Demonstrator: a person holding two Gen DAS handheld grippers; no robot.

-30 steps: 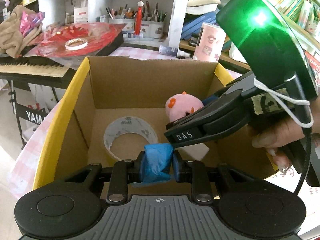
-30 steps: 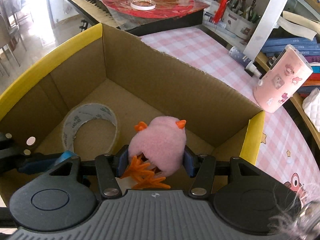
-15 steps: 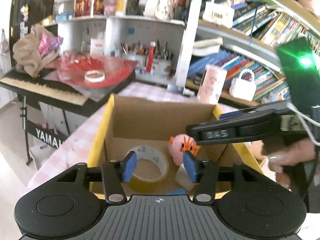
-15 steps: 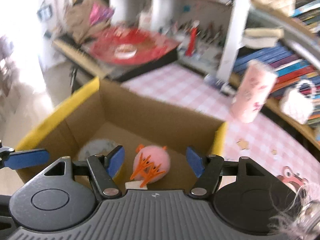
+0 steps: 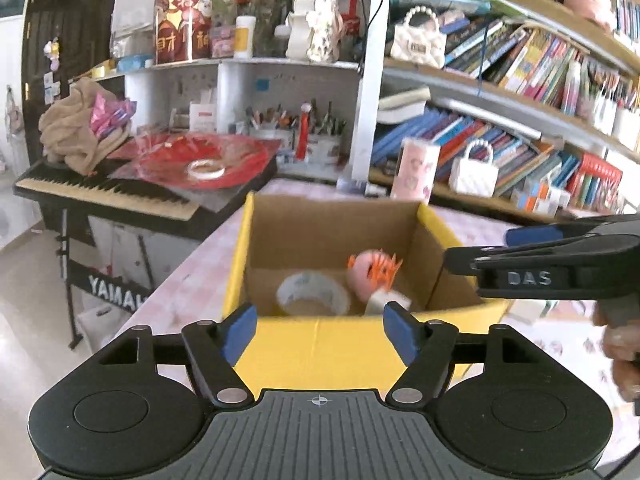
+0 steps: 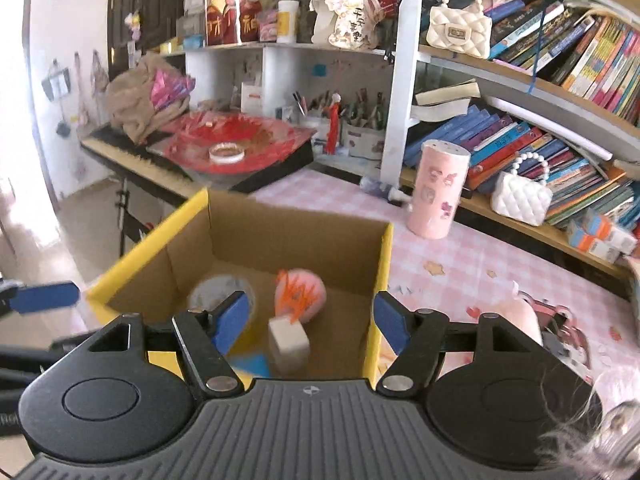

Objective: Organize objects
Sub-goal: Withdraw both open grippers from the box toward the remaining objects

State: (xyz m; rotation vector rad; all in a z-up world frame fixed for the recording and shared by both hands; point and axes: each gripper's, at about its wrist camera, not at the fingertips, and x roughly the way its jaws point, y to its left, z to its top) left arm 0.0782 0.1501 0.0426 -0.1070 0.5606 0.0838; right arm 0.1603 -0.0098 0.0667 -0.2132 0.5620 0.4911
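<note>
A cardboard box (image 5: 332, 224) with yellow edges stands on the pink checked table. Inside lie a roll of clear tape (image 5: 312, 294), a pink plush toy with orange spikes (image 5: 370, 276) and a white block (image 5: 384, 300). The right wrist view shows the same box (image 6: 296, 236), the plush (image 6: 302, 292), the block (image 6: 289, 344) and a blue object (image 6: 254, 364) near the front wall. My left gripper (image 5: 320, 334) hovers before the box; its jaws are opening, with nothing between them. My right gripper (image 6: 311, 324) is open and empty above the box's near right corner.
A pink tumbler (image 6: 438, 188) and a white handbag (image 6: 520, 196) stand behind the box by the bookshelves. A keyboard (image 5: 104, 192) with a red fan-like sheet (image 5: 204, 160) is at the left. A pink soft item (image 6: 520, 320) lies on the table at the right.
The left gripper let go of the blue object and the right let go of the pink plush, both inside the box. Both grippers opened and drew back and up out of the box.
</note>
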